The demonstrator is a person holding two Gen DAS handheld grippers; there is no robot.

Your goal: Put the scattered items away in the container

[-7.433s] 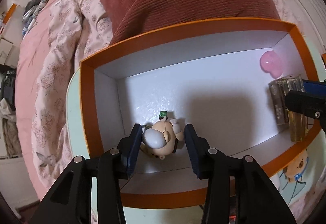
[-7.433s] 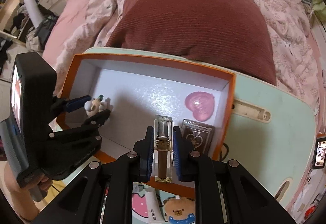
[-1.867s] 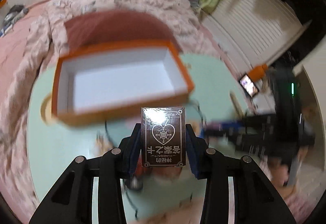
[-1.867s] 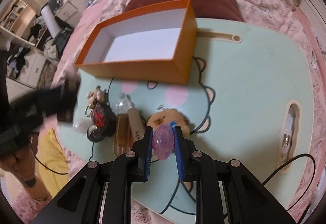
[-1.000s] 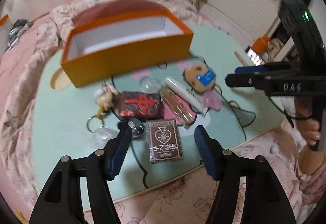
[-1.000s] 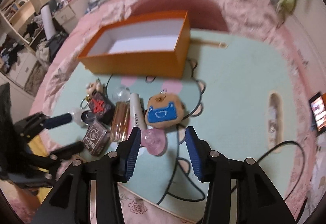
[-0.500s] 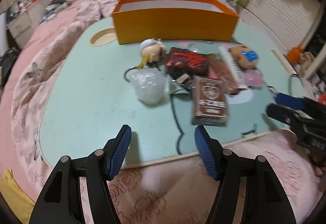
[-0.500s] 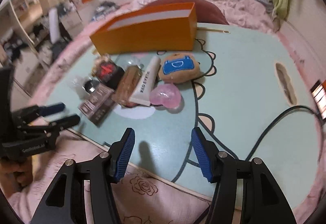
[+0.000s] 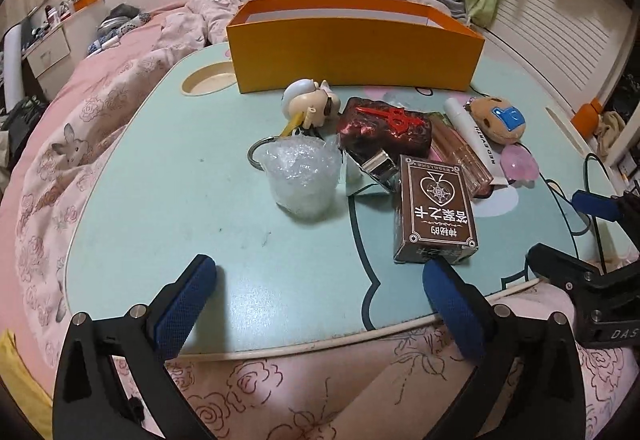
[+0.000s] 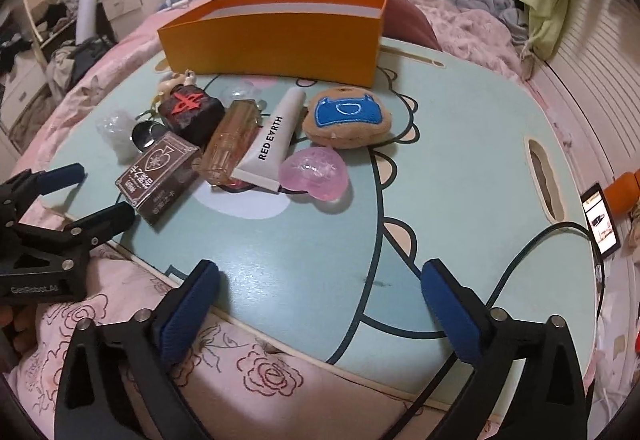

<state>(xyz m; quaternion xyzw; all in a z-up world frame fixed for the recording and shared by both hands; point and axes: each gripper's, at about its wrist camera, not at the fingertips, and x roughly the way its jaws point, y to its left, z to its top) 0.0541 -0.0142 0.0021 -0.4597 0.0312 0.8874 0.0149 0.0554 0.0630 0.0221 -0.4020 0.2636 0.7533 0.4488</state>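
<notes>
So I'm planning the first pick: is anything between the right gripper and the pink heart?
Nothing visible: only bare table lies between the open right gripper and the pink heart. The white tube touches the heart's left side.

Orange box [image 9: 356, 51], mint-green table [image 9: 168, 179], brown heart-printed card pack [image 9: 434, 207], pink rose-patterned bedding [image 9: 280, 396]

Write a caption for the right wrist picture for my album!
Open right tool over a table of trinkets, orange box behind.

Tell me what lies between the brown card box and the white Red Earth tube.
A clear amber bottle lies between the card box and the tube, touching both, as the right wrist view shows.
</notes>
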